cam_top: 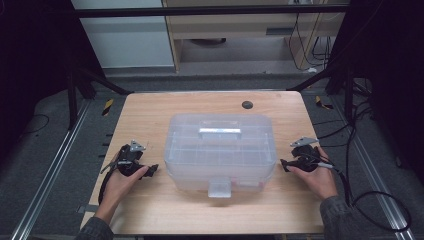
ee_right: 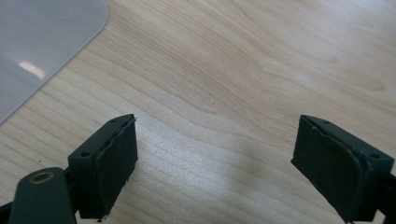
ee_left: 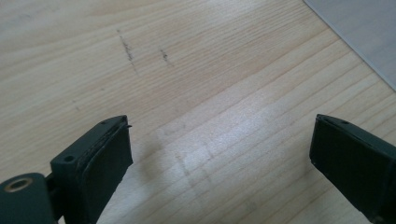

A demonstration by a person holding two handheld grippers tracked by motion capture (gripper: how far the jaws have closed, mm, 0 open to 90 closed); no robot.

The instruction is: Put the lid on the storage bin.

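A translucent plastic storage box (cam_top: 220, 150) with a lid handle and a front latch (cam_top: 219, 188) sits shut in the middle of the wooden table (cam_top: 150, 115). My left gripper (cam_top: 150, 170) rests on the table just left of the box, jaws wide open with nothing between them; a corner of the box (ee_left: 369, 32) shows at the top right of its view. My right gripper (cam_top: 284, 165) rests just right of the box, also open and empty, with the box's rounded corner (ee_right: 42, 51) at the upper left of its view. The left gripper (ee_left: 219, 154) and right gripper (ee_right: 215, 158) both look down on bare wood.
A small dark round hole (cam_top: 247, 104) sits near the table's far edge. Black cables (cam_top: 370, 200) trail off the right side. Dark frame posts and rails flank the table; shelving stands behind it.
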